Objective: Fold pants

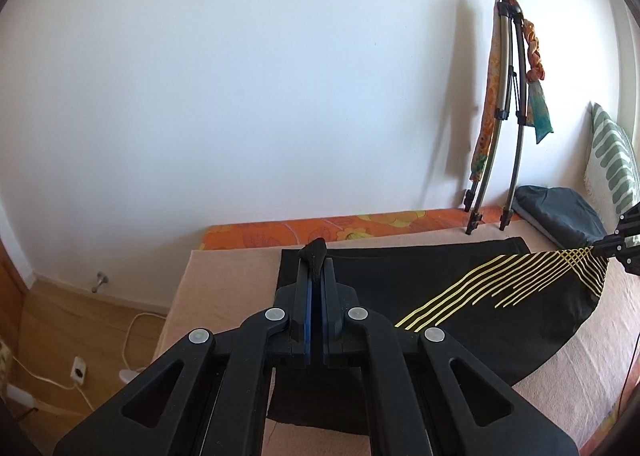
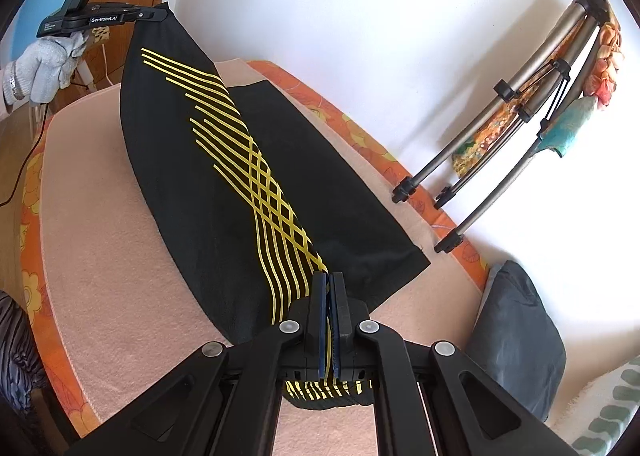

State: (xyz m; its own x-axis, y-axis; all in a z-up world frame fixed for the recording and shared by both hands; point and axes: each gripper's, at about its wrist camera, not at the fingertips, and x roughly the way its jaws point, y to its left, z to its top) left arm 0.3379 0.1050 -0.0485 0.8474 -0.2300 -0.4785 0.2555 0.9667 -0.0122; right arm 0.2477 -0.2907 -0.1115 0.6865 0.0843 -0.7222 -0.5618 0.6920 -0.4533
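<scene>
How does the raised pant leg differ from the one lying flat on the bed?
The raised leg carries yellow stripes; the flat leg shows plain black. The raised leg is stretched off the blanket between the left gripper and the right gripper, both shut on it; the flat leg rests on the blanket, ungripped. Both are the same black fabric and run alongside each other.

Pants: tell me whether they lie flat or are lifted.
Partly lifted: each tool, left and right, pinches an end of the pants, raising one layer; the other lies flat on the bed.
</scene>
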